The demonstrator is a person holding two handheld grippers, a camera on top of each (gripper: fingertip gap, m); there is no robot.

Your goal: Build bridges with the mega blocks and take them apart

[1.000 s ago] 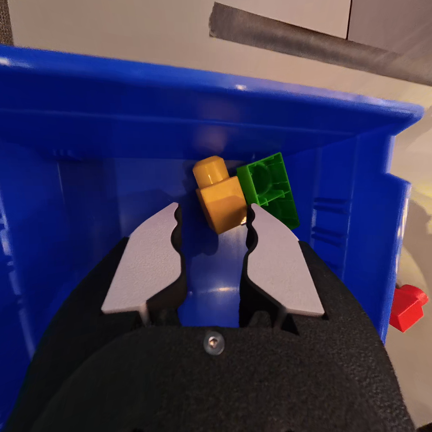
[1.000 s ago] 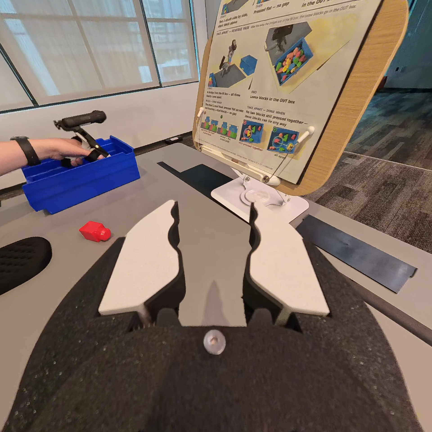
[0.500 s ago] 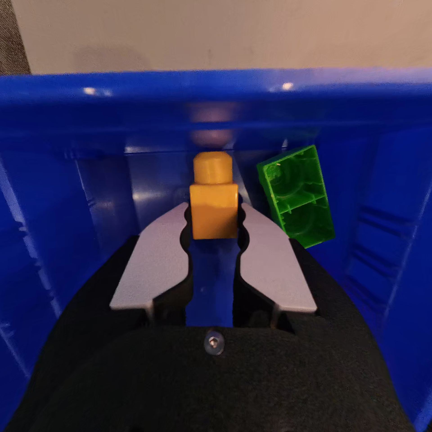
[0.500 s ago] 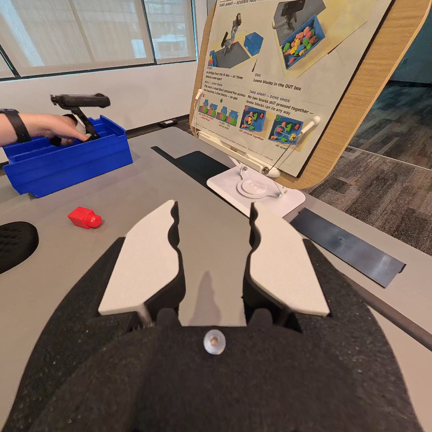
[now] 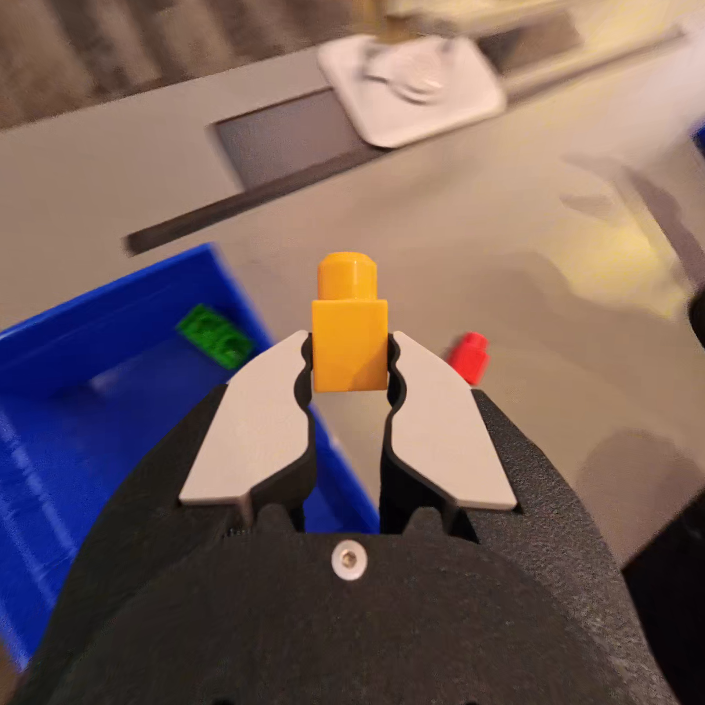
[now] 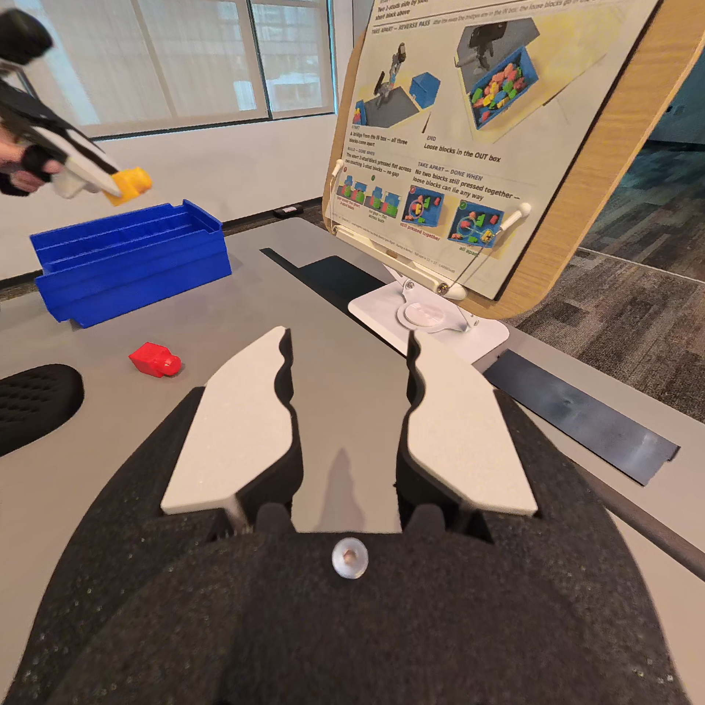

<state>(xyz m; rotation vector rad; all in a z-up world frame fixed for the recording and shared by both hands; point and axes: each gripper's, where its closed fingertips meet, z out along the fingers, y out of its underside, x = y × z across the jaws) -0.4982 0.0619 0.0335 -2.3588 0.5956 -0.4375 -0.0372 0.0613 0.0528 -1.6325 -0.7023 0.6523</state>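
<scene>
My left gripper (image 5: 350,335) is shut on a yellow one-stud block (image 5: 349,335) and holds it in the air above the right end of the blue bin (image 5: 76,343). It also shows far left in the right wrist view (image 6: 114,187), with the yellow block (image 6: 129,185) above the blue bin (image 6: 129,263). A green two-stud block (image 5: 215,341) lies in the bin's corner. A red one-stud block (image 5: 468,360) lies on its side on the grey table (image 6: 267,305), also seen in the right wrist view (image 6: 154,359). My right gripper (image 6: 348,335) is open and empty over the table.
A wooden instruction board on a white stand (image 6: 431,316) stands at the table's back right, with dark strips (image 6: 580,419) beside it. A black perforated pad (image 6: 34,400) lies at the left. A person's hand (image 6: 23,168) holds the left gripper. One gripper's finger ends stand about 45 cm off the other's.
My left gripper shut on the yellow block inside the bin, then lifted it out and swung right over the table. The right gripper stayed open with only its view shifting.
</scene>
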